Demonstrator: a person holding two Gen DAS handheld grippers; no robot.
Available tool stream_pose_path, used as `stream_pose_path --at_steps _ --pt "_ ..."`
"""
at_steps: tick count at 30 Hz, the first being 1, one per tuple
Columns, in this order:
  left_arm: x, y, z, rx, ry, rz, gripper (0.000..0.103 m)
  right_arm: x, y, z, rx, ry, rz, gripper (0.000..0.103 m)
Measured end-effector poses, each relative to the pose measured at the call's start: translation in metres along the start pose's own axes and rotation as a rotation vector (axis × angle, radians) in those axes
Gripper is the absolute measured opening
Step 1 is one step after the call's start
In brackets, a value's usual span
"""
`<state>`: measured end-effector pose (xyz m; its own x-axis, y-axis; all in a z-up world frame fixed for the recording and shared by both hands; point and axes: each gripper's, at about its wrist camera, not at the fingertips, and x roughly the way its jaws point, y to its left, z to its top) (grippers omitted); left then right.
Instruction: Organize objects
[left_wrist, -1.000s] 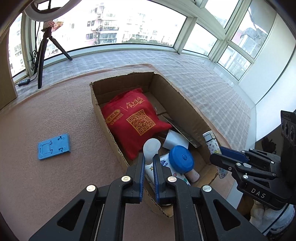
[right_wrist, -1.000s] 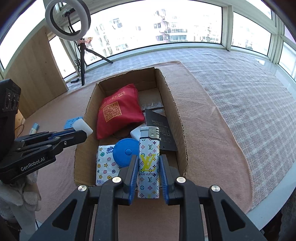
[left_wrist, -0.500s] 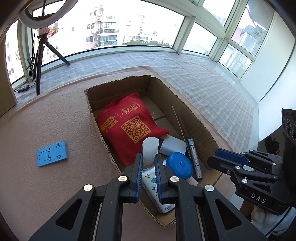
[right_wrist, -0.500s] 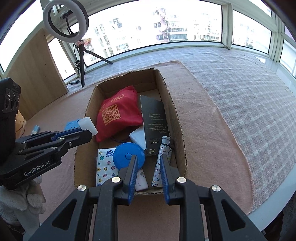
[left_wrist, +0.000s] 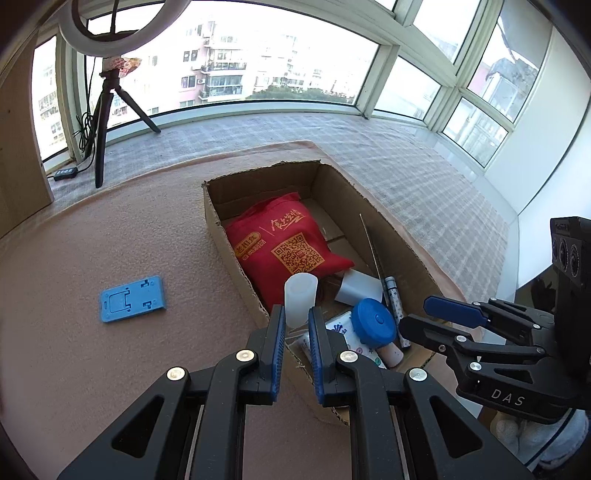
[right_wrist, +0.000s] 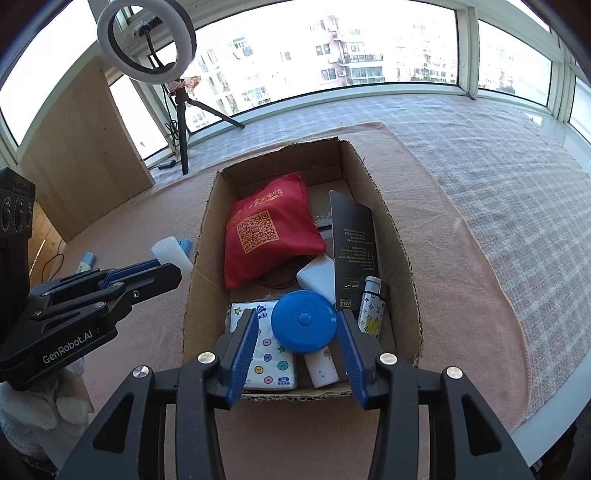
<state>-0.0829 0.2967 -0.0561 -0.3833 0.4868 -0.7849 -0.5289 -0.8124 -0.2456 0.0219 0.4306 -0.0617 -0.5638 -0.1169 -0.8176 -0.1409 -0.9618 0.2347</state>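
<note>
Though partly hidden, lighter (right_wrist: 371, 308) (boxed)

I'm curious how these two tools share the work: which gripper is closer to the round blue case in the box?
Right. The right gripper hangs open just above the round blue case, fingers either side. The left gripper, shut on a white cap, sits beside the cardboard box, by its left wall.

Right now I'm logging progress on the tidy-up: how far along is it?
Mostly done: the red bag, blue round case, tissue pack and patterned lighter lie in the cardboard box. The left gripper holds a white bottle; the right gripper is open. The blue stand remains outside.
</note>
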Motion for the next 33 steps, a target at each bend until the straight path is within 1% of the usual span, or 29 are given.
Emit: stream_pose_path --at_steps 2,4,8,11,17,21,24,27,30,33 --pt "-0.006 0.009 -0.005 -0.016 -0.002 0.005 0.013 0.002 0.006 0.001 0.003 0.005 0.033 0.048" --pt "-0.013 0.019 -0.012 -0.036 -0.003 0.016 0.013 0.004 0.013 0.001 0.0 0.006 0.059 0.049" --pt "-0.027 0.048 -0.031 -0.097 -0.003 0.036 0.013 0.006 0.031 0.001 -0.033 -0.005 0.086 0.052" --pt "-0.038 0.071 -0.048 -0.136 0.004 0.066 0.014 0.007 0.044 0.001 -0.05 -0.017 0.111 0.055" --pt "-0.063 0.118 -0.071 -0.217 0.004 0.124 0.014 0.017 0.074 0.011 -0.099 -0.004 0.181 0.056" --pt "-0.082 0.139 -0.08 -0.255 -0.014 0.146 0.014 0.028 0.104 0.026 -0.166 0.015 0.261 0.056" --pt "-0.092 0.146 -0.079 -0.259 -0.027 0.153 0.013 0.034 0.121 0.036 -0.178 0.01 0.255 0.056" --pt "-0.098 0.141 -0.069 -0.235 -0.046 0.139 0.014 0.031 0.121 0.044 -0.144 -0.015 0.236 0.056" --pt "-0.098 0.127 -0.05 -0.197 -0.069 0.105 0.013 0.019 0.105 0.048 -0.098 -0.045 0.206 0.056" --pt "-0.085 0.102 -0.025 -0.142 -0.083 0.055 0.013 0.003 0.076 0.047 -0.038 -0.071 0.159 0.056"
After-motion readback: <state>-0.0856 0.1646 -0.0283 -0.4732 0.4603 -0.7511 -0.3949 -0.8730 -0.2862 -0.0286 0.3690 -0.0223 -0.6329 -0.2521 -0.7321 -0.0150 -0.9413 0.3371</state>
